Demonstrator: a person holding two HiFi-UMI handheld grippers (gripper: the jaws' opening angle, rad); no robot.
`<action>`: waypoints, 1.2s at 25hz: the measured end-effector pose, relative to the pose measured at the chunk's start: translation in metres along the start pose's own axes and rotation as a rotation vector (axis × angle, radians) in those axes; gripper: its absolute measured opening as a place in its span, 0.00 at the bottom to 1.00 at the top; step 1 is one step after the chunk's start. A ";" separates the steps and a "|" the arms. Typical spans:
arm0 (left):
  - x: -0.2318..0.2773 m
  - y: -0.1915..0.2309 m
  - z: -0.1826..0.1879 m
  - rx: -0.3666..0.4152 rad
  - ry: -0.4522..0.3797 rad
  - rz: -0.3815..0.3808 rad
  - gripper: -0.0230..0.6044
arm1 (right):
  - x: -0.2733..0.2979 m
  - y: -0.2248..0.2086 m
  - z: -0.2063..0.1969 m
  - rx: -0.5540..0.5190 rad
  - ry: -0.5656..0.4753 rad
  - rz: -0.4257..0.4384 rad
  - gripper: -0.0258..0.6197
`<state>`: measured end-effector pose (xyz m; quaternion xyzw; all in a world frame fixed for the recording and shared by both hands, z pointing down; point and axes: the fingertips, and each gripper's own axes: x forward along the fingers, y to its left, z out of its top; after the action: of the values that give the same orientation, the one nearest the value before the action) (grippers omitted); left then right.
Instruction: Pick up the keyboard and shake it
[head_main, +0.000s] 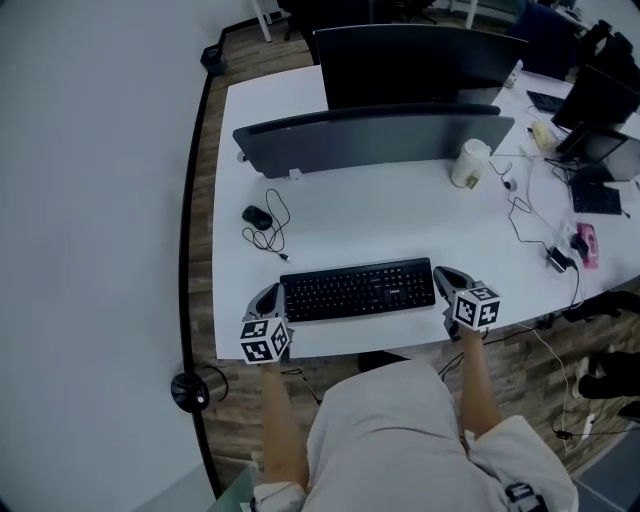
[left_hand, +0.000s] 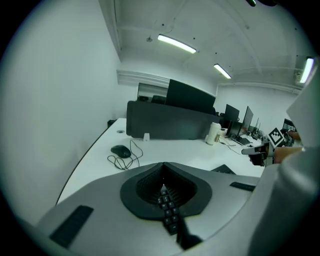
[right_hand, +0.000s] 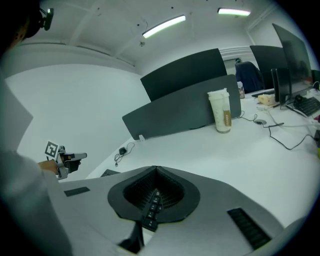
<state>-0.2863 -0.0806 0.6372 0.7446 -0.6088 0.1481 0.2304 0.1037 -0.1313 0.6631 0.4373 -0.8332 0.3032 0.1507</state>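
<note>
Now the left gripper (head_main: 270, 295) and right gripper (head_main: 445, 276), jaws pressed together, sit beside the long black keyboard (head_main: 358, 290), probably holding nothing. Closed, they may just shove it.

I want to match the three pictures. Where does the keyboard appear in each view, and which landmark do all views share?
Head view: keyboard at lower centre, on the near edge of the desk.
Left gripper view: keyboard at bottom centre, between the jaws.
Right gripper view: keyboard at the bottom, slightly left of centre, between the jaws.
Shared landmark: the white cup beside the dark divider.
</note>
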 end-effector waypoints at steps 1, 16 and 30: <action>0.007 0.006 -0.011 -0.004 0.037 -0.014 0.06 | 0.002 -0.008 -0.009 0.011 0.020 -0.002 0.10; 0.059 0.044 -0.096 -0.141 0.297 -0.086 0.18 | 0.050 -0.060 -0.058 0.189 0.140 0.032 0.32; 0.097 0.047 -0.108 -0.294 0.373 -0.086 0.46 | 0.081 -0.064 -0.060 0.261 0.189 0.061 0.43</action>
<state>-0.3045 -0.1129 0.7849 0.6881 -0.5383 0.1830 0.4508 0.1084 -0.1725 0.7754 0.3972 -0.7818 0.4529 0.1610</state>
